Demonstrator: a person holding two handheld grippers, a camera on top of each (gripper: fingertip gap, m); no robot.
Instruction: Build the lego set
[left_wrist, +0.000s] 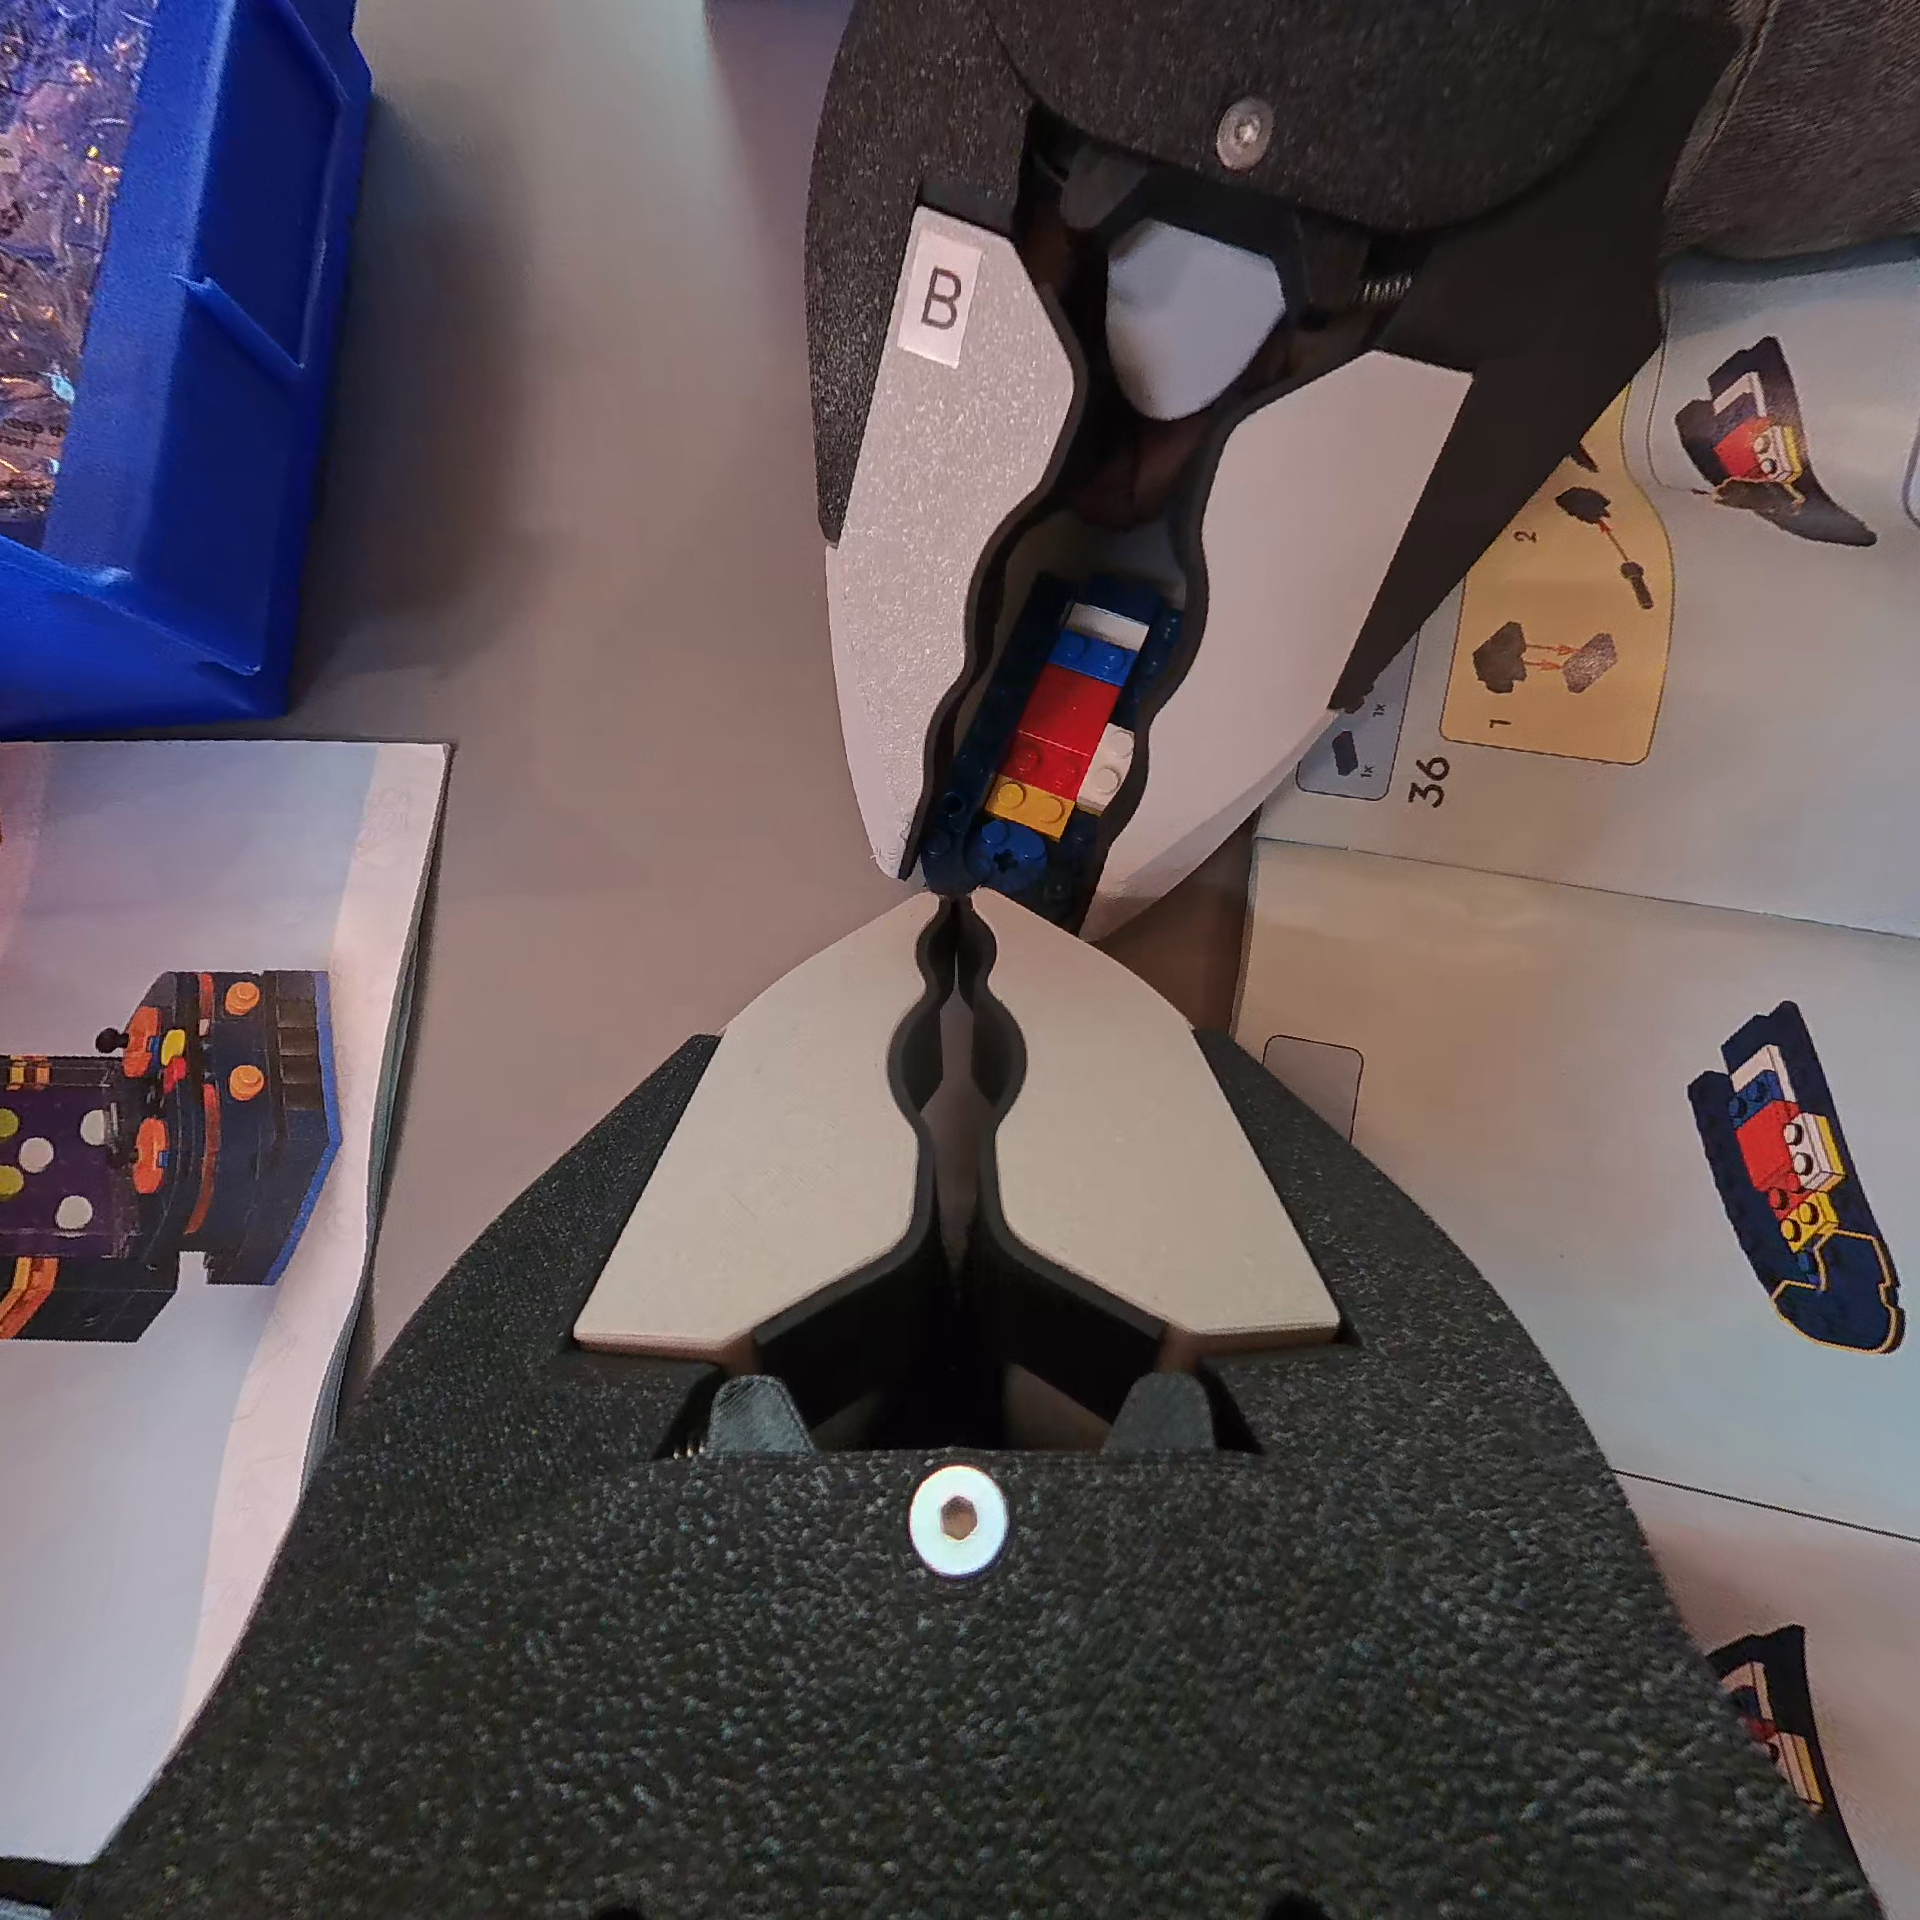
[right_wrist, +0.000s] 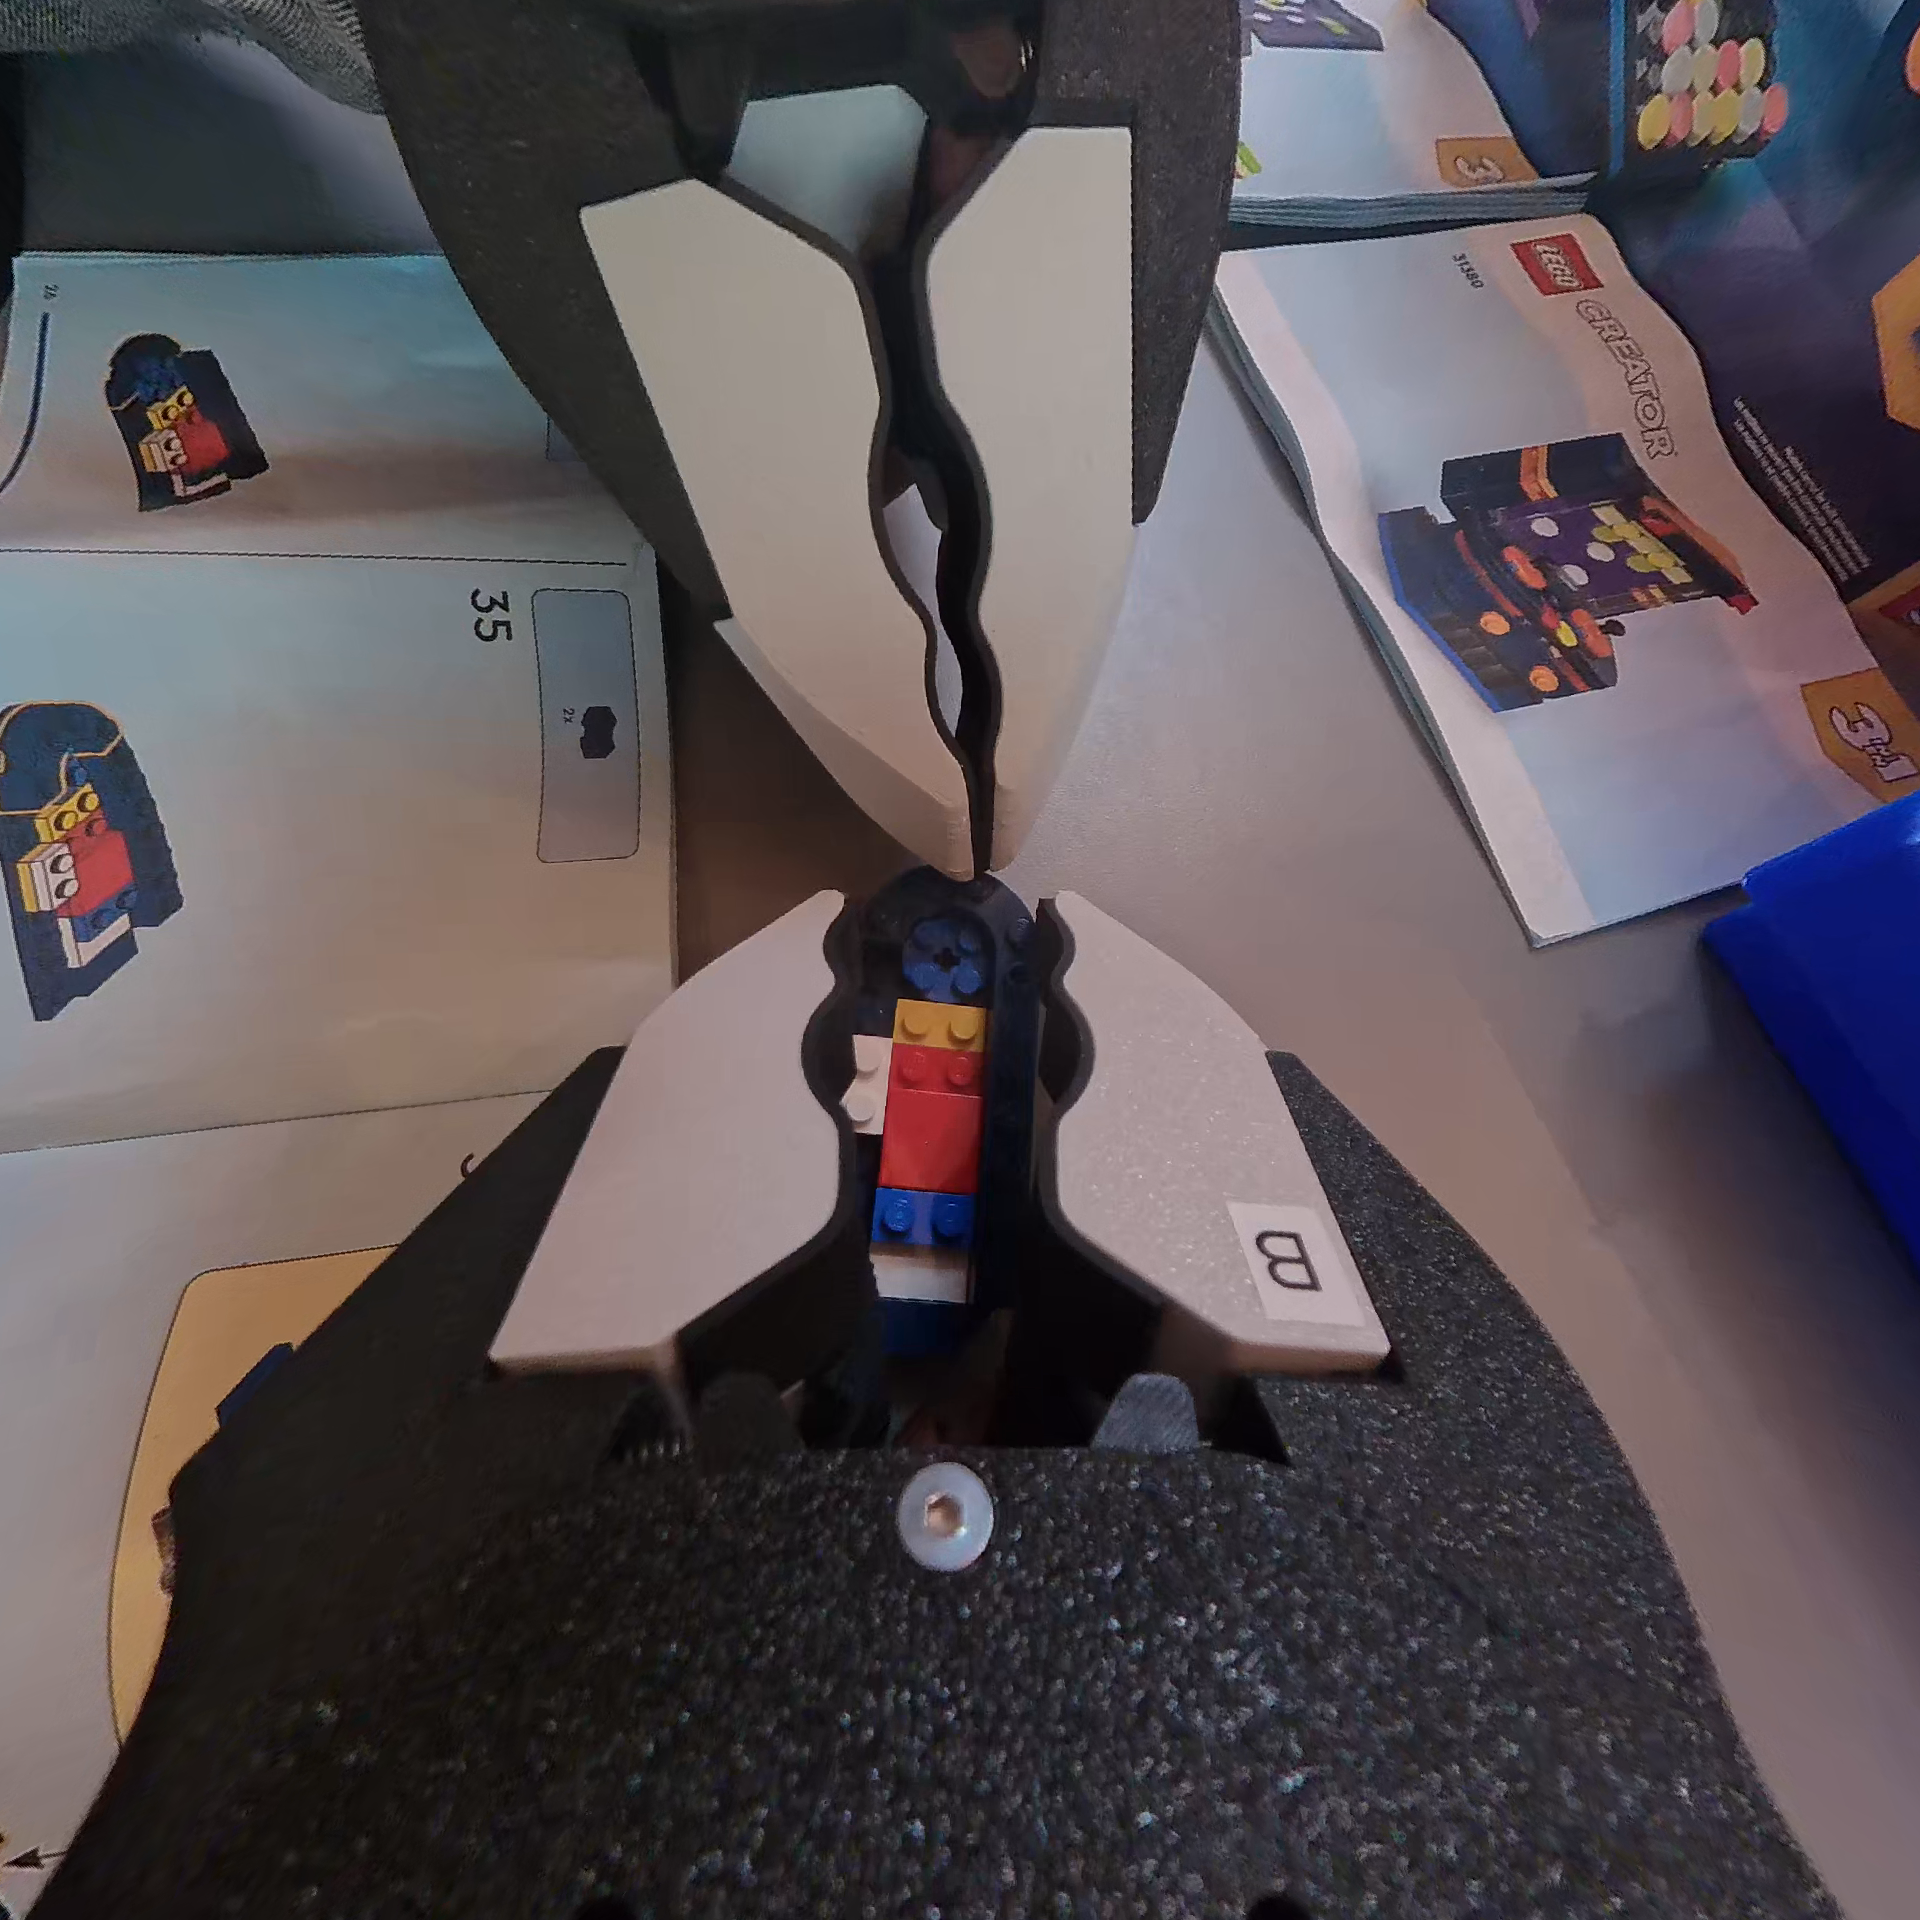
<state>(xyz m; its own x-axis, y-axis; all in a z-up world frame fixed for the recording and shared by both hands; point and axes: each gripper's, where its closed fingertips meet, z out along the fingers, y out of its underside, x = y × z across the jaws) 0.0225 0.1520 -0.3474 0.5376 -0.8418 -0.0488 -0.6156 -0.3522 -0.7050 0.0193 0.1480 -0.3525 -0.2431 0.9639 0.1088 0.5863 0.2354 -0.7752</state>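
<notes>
My right gripper (right_wrist: 943, 914) is shut on a small brick model (right_wrist: 930, 1101): a dark blue base carrying yellow, red, blue and white bricks and a round blue stud piece at its front. Both pads press on its dark blue sides. My left gripper (left_wrist: 954, 906) is shut, and its tips meet the model's rounded dark blue front end (left_wrist: 977, 868). I see nothing between its pads. In the left wrist view the right gripper (left_wrist: 997, 894) comes down from the top with the model (left_wrist: 1060, 717) in it. In the right wrist view the left gripper (right_wrist: 977, 868) comes down from the top.
An open instruction booklet (left_wrist: 1558, 1039) lies on the grey table (left_wrist: 582, 520) under the grippers; it also shows in the right wrist view (right_wrist: 312, 727). A closed booklet (right_wrist: 1558, 571) and a blue bin (left_wrist: 187, 364) lie to the side. Grey fabric (left_wrist: 1818, 104) is behind the right gripper. Only a small space, under 4 cm, lies between the two pairs of fingers.
</notes>
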